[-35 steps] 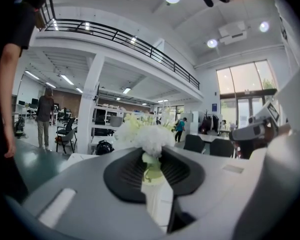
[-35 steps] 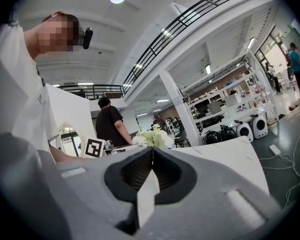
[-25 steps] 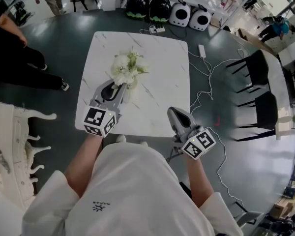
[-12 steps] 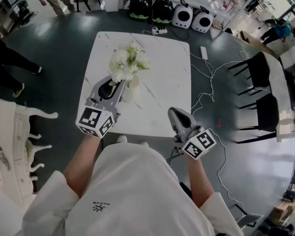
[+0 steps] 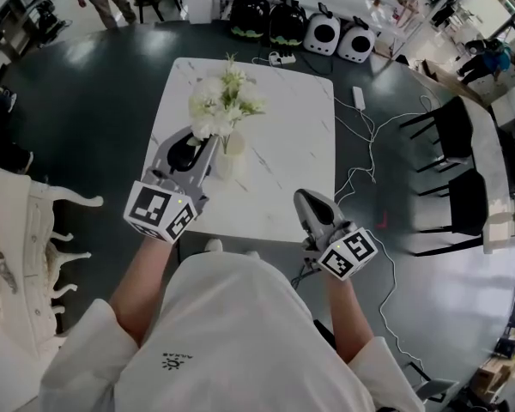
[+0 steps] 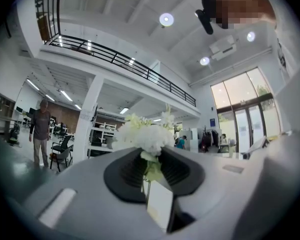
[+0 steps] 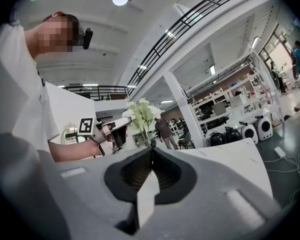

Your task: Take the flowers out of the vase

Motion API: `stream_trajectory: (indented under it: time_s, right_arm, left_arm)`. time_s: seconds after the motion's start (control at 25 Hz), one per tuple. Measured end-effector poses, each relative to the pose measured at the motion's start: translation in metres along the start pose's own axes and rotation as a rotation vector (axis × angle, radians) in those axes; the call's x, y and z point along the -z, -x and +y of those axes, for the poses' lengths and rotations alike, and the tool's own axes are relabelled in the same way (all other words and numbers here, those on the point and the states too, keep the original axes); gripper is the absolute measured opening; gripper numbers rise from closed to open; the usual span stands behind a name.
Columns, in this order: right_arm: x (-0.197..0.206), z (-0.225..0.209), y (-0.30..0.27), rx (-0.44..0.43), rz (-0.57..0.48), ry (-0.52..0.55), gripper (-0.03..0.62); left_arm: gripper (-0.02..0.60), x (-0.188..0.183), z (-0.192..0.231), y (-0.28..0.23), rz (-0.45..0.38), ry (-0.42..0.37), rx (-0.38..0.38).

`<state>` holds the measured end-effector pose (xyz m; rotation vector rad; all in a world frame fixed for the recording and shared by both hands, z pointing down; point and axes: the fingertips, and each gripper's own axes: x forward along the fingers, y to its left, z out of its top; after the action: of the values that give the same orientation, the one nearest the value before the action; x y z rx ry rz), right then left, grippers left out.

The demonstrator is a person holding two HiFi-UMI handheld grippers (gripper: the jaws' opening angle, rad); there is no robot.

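A bunch of white flowers (image 5: 218, 101) with green stems stands above a small pale vase (image 5: 230, 151) on the white marble table (image 5: 283, 144). My left gripper (image 5: 213, 144) is shut on the stems just below the blooms. In the left gripper view the flowers (image 6: 146, 136) rise right above the closed jaws of the left gripper (image 6: 149, 158). My right gripper (image 5: 302, 197) hangs near the table's front right edge, shut with nothing in it. In the right gripper view its jaws meet at the right gripper's tip (image 7: 152, 154), and beyond it the left gripper (image 7: 121, 125) holds the flowers (image 7: 140, 113) up.
Two black chairs (image 5: 451, 118) stand to the right of the table. White cables (image 5: 369, 144) and a power strip (image 5: 358, 97) lie on the dark floor. Black and white cases (image 5: 292, 20) sit behind the table. White ornate furniture (image 5: 17, 256) is at the left.
My left gripper has risen with the flowers, and the bunch now sits higher over the vase. The right gripper has not moved.
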<state>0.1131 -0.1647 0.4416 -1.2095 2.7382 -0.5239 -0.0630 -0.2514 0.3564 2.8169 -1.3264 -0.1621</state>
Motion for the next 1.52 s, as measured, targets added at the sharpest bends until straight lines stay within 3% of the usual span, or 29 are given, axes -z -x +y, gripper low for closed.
stream_trajectory:
  time_s: [0.84, 1.52]
  right_arm:
    - [0.000, 0.002, -0.006, -0.034, 0.001, 0.004, 0.002]
    - [0.002, 0.012, -0.021, -0.073, 0.008, 0.013, 0.002]
  left_arm:
    - [0.060, -0.057, -0.004, 0.013, -0.114, 0.000, 0.010]
    - [0.060, -0.100, 0.011, 0.054, -0.182, -0.011, -0.037]
